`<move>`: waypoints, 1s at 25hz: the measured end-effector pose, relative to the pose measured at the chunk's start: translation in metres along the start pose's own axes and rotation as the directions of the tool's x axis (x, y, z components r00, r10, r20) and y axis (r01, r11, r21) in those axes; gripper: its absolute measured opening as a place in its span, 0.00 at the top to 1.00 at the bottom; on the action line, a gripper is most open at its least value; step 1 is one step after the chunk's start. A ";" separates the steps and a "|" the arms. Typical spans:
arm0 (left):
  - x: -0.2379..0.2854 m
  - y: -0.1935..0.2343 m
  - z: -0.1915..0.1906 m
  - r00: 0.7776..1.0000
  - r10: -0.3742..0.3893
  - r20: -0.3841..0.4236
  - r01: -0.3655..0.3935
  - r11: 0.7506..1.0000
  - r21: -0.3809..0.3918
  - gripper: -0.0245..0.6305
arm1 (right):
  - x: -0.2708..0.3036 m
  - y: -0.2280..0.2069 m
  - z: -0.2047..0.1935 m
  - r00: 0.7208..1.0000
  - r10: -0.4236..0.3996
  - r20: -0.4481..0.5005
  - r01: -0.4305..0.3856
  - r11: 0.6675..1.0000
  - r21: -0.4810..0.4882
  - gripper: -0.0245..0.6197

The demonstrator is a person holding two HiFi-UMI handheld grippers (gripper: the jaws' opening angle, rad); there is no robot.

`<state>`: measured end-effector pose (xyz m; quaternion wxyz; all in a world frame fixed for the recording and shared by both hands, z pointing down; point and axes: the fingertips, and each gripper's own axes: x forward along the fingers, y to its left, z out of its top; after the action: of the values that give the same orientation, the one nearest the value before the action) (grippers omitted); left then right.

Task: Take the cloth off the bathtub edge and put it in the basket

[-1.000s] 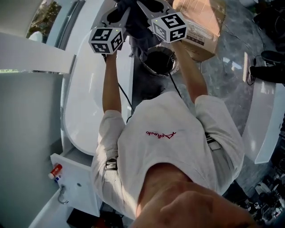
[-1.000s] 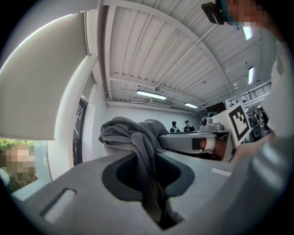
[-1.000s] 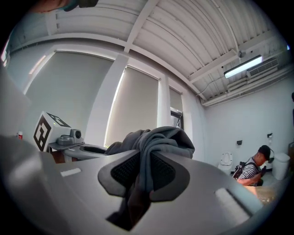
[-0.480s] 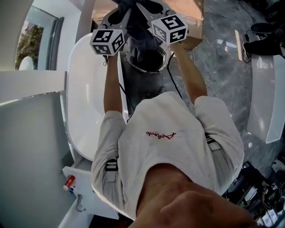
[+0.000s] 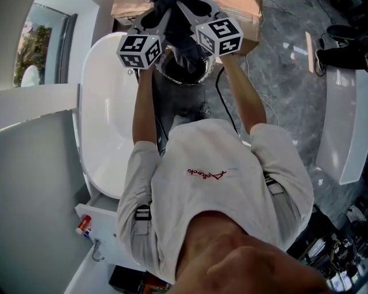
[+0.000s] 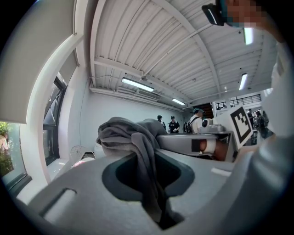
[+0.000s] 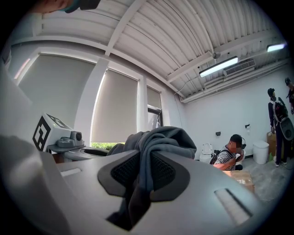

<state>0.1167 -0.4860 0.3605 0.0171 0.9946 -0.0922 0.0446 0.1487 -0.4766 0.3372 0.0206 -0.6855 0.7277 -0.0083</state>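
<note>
Shirt [image 5: 218, 189] and bare forearms fill the near part of the head view, reaching out toward twelve o'clock. At their ends sit the two marker cubes. The left gripper [image 6: 146, 160] and right gripper [image 7: 140, 160] lie close together, each with its jaws drawn nearly together and pinching a bunched fold of the dark grey cloth [image 5: 183, 41]. In both gripper views the fabric is wedged in the slot and humps up over the tips.

The cloth is off the bathtub [image 5: 106, 115], which lies at nine to ten o'clock. It hangs between the grippers, apparently just above the basket [image 5: 198, 79] at twelve o'clock. A cardboard box [image 5: 123, 8] stands beyond.

From here the risk is a bad drop. If one gripper lets go before the other, the cloth may swing and drape over the rim. A fold could snag on the ribbed pad and stay hanging. If it is released short of the opening, it would fall on the floor beside the tub.
</note>
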 end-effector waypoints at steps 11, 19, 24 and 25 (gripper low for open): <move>0.009 0.005 -0.042 0.997 -0.064 -0.051 0.062 0.997 -0.045 0.87 | 0.004 -0.005 -0.045 0.996 -0.065 -0.060 0.068 0.996 0.050 0.86; 0.010 0.018 -0.093 0.990 -0.108 -0.094 0.097 0.988 -0.122 0.87 | 0.013 -0.002 -0.098 0.988 -0.104 -0.110 0.114 0.990 0.089 0.86; 0.009 0.027 -0.136 0.985 -0.110 -0.135 0.086 0.982 -0.171 0.87 | 0.021 0.001 -0.142 0.981 -0.098 -0.167 0.118 0.987 0.113 0.86; 0.010 0.027 -0.146 0.983 -0.110 -0.144 0.083 0.980 -0.181 0.87 | 0.022 0.000 -0.151 0.979 -0.096 -0.179 0.118 0.986 0.119 0.86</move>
<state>0.1094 -0.5081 0.5073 0.1133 0.9862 -0.0454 0.1121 0.1415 -0.5007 0.4879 0.0011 -0.7177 0.6866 -0.1159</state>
